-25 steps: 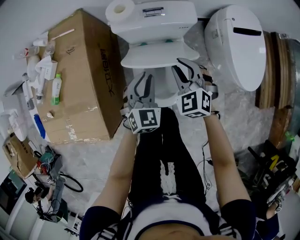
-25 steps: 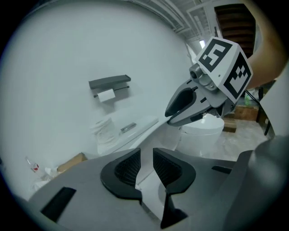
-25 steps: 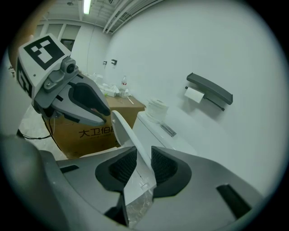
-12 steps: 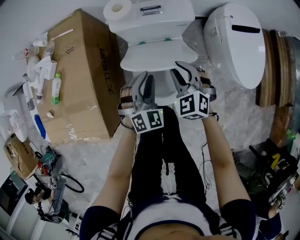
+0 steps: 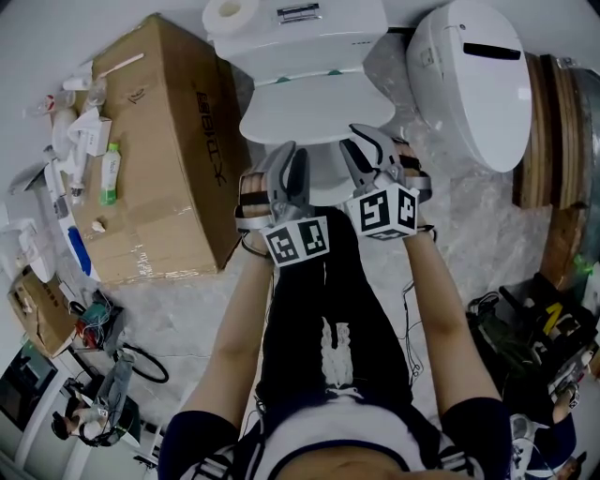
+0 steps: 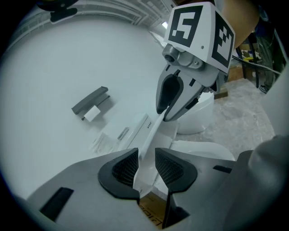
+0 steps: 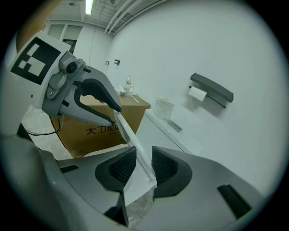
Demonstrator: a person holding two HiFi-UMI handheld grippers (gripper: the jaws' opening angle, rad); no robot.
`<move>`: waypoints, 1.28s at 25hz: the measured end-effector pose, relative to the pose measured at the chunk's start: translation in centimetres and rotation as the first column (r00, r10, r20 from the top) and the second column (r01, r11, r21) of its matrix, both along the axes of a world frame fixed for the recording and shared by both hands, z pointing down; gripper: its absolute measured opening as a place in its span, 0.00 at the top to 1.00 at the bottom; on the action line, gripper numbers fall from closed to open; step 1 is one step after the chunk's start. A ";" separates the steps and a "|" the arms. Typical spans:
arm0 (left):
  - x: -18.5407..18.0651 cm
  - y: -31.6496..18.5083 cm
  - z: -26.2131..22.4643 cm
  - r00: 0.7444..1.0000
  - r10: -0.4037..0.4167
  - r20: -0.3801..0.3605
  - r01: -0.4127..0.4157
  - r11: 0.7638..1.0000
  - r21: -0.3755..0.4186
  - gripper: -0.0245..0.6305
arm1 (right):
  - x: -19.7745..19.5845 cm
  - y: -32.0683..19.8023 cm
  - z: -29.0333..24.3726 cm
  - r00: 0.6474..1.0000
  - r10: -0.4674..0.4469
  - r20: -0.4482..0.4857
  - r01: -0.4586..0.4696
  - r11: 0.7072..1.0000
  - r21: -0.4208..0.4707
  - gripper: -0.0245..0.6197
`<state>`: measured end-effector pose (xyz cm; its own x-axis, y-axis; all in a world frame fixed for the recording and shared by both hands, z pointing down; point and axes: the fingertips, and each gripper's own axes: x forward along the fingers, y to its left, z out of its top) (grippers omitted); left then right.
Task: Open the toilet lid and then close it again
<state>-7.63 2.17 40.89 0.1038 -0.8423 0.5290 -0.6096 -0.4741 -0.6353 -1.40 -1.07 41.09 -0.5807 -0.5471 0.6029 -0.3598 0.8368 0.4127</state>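
1. At the far left a cardboard box (image 5: 159,141) stands on the floor beside the toilet. Small items lie on its top, among them a green-capped bottle (image 5: 111,178).
2. A toilet roll (image 5: 228,14) sits on the left corner of the white tank (image 5: 319,42).
3. The left tongs (image 5: 286,159) point forward and downward at the left part of the lid's front rim. Their jaws have just been opening wider. The left gripper view shows the thin rim standing between the two ribbed pads, which sit loosely around it and do not pinch it.
4. The toilet lid (image 5: 305,117) is in the middle, in front of the tank. It is partly raised and tilted, with its front edge lifted clear of the bowl (image 5: 323,183) below.
5. The right tongs (image 5: 366,145) meet the same front rim just to the right of the left pair. The right gripper view shows the lid's edge running between the pads, which are closed on it and grip it.
6. On the wall past the tank hangs a grey paper holder (image 7: 211,88) with a roll under it.
7. Farther right a separate white oval fixture (image 5: 473,84) with a dark slot lies on the crinkled floor sheet (image 5: 478,234).
8. Wooden boards (image 5: 553,131) stand at the right edge.
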 end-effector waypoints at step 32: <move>1.7 5.0 4.6 0.997 -0.065 -0.050 0.057 0.987 -0.150 0.80 | 1.7 7.2 3.8 0.999 -0.024 0.021 0.027 0.990 -0.135 0.80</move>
